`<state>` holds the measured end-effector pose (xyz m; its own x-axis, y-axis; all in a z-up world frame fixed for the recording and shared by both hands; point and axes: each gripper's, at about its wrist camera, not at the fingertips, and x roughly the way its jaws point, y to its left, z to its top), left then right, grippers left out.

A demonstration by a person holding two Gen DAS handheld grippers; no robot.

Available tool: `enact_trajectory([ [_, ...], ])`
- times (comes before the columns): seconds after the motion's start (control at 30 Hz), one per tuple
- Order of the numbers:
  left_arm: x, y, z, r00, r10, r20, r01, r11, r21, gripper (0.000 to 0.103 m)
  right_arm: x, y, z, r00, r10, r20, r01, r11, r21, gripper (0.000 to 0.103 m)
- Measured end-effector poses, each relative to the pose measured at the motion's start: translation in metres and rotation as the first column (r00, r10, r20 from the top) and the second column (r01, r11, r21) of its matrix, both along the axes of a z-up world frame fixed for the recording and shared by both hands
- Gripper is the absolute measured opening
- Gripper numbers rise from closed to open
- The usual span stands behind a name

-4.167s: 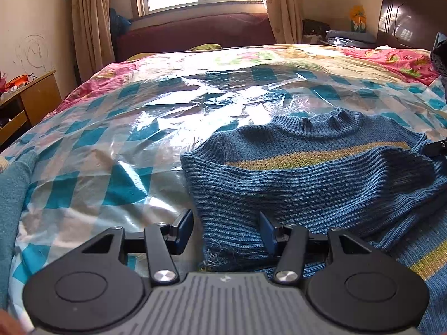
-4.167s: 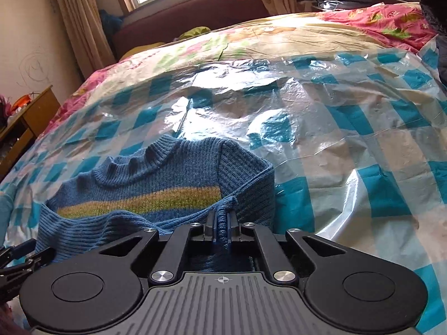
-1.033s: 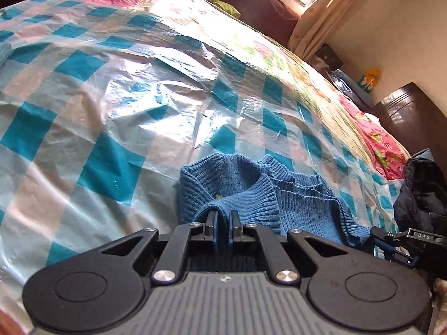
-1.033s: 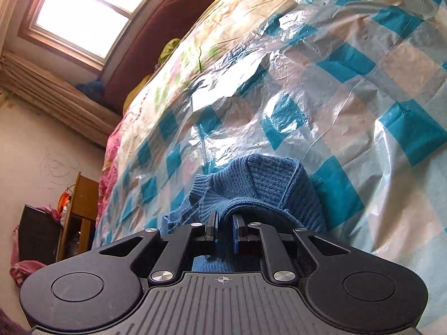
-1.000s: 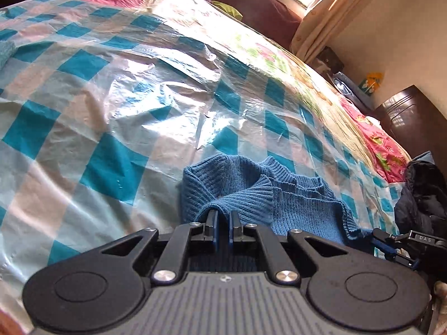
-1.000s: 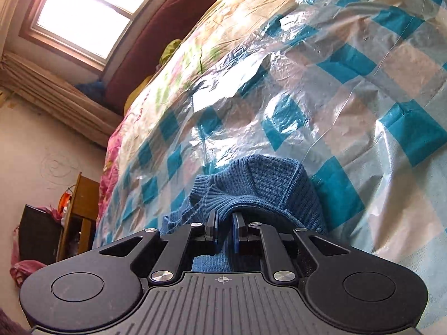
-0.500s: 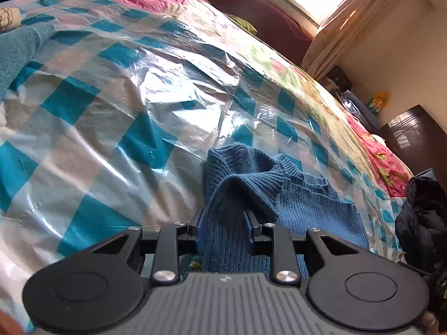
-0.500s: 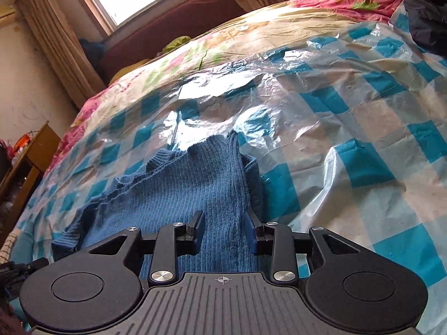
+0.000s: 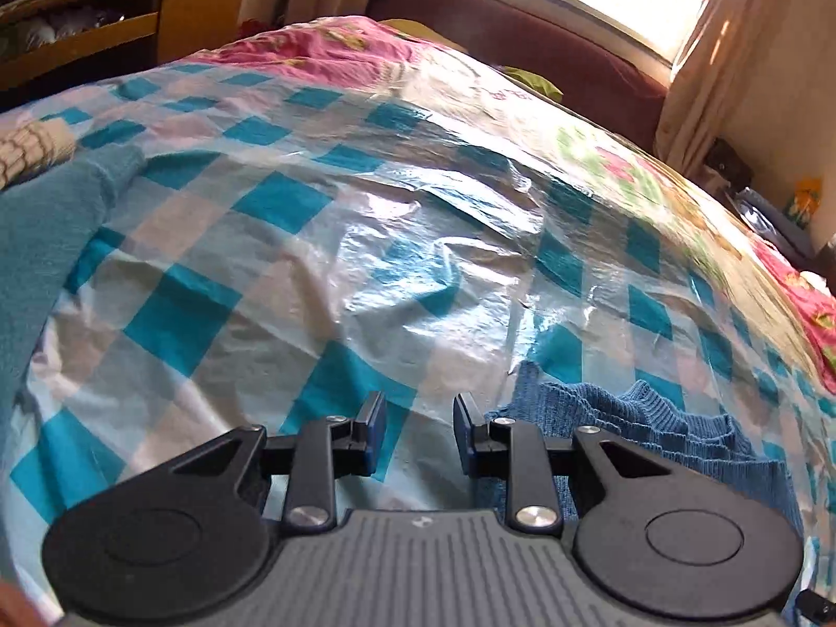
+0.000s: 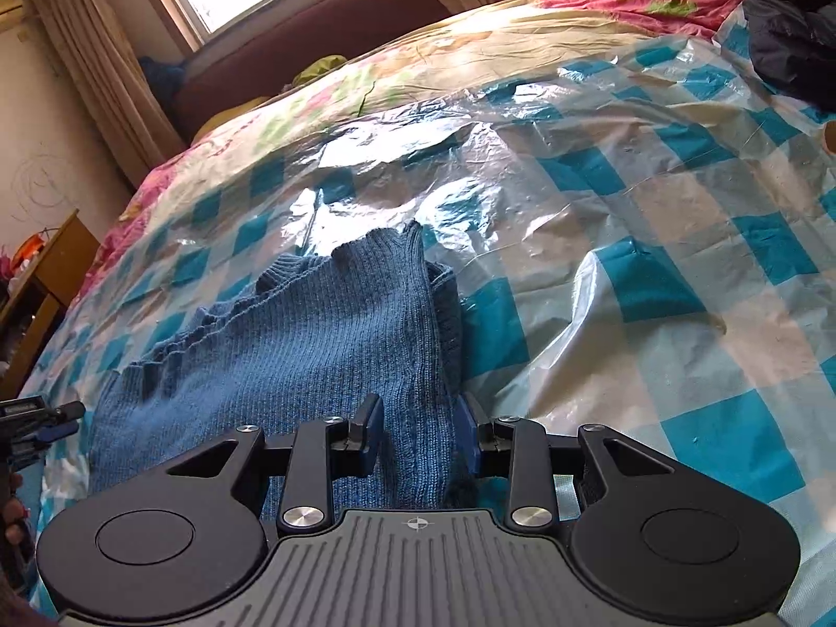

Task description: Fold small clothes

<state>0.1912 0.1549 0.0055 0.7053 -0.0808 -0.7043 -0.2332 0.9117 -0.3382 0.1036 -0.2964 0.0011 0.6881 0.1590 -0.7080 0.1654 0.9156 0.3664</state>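
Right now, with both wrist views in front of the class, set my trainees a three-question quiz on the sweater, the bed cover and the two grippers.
1. True or false: the left gripper has knit between its fingers.
2. Multiple choice: the blue sweater lies on A) a bare wooden floor, B) a checked plastic sheet, C) a chair.
3. Fill in: in the left wrist view the sweater lies to the ____ of the gripper's fingers.

Key: 1 false, only the sheet shows in that gap. 2 B. 3 right.
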Motion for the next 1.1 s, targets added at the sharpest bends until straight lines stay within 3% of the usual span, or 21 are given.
enact_trajectory([
  [0.13, -0.036, -0.002, -0.001, 0.996, -0.085, -0.020, 0.085, 0.996, -0.020, 0.033, -0.007, 0.004, 0.002, 0.999, 0.033, 0.014, -0.033, 0.999, -0.009, 0.032],
  [0.2, -0.057, -0.011, -0.005, 0.988, -0.150, -0.030, 0.148, 0.988, -0.045, 0.038, -0.012, 0.007, 0.002, 0.998, 0.060, 0.018, -0.060, 0.998, -0.021, 0.032],
  [0.33, -0.076, -0.026, -0.021, 0.972, -0.227, -0.065, 0.224, 0.973, -0.055, 0.039, -0.015, 0.013, -0.001, 0.995, 0.101, 0.002, -0.101, 0.994, -0.036, 0.032],
  [0.43, -0.080, -0.034, -0.027, 0.966, -0.246, -0.078, 0.241, 0.968, -0.064, 0.038, -0.015, 0.012, -0.003, 0.994, 0.109, -0.015, -0.110, 0.994, -0.028, 0.032],
  [0.6, -0.083, -0.035, -0.019, 0.964, -0.262, -0.036, 0.260, 0.964, -0.056, 0.038, -0.014, 0.005, -0.002, 0.994, 0.102, -0.025, -0.102, 0.995, -0.007, 0.028],
  [1.1, -0.085, -0.041, -0.024, 0.945, -0.323, -0.057, 0.318, 0.945, -0.081, 0.038, -0.025, 0.001, -0.004, 0.993, 0.112, -0.048, -0.113, 0.994, -0.010, 0.031],
])
